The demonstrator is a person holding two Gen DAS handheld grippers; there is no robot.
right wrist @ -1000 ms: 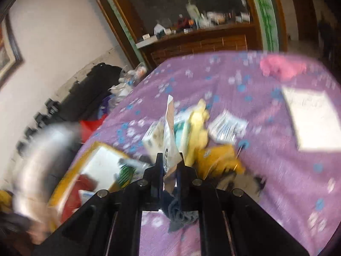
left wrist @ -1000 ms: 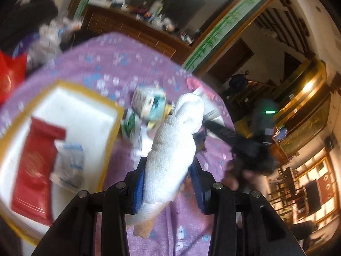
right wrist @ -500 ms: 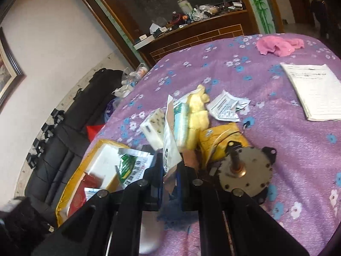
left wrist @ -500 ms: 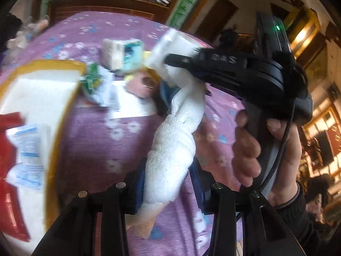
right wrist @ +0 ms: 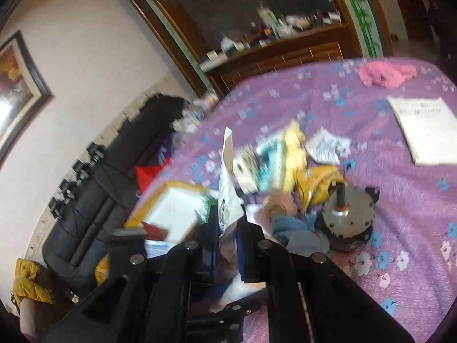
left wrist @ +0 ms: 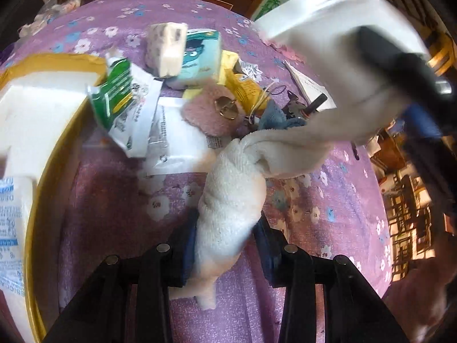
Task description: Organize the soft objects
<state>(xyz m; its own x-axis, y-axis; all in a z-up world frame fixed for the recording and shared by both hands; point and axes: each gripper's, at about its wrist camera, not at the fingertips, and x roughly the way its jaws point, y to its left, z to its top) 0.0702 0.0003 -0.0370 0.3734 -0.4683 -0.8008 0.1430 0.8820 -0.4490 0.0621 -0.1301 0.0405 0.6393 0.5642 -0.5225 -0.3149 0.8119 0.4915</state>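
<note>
1. My left gripper (left wrist: 225, 237) is clamped on the white towel (left wrist: 231, 200); the roll stands up between the pads, tail hanging below.
2. My right gripper (right wrist: 228, 228) is pinched tight on a thin white packet (right wrist: 227, 188), upright.
3. Change: a second ago the towel hung over the cloth with the tray (left wrist: 48, 154) wide at 9 o'clock; now I am lower and nearer the pile (left wrist: 200, 85) at 12 o'clock, and the right tool crosses at 2 o'clock, blurred.
4. Meaning, I judge: towel carried, not yet placed.
5. Towel: thick terry, twisted mid-length, upper end bent toward 2 o'clock; limp, will sag when let go.
</note>
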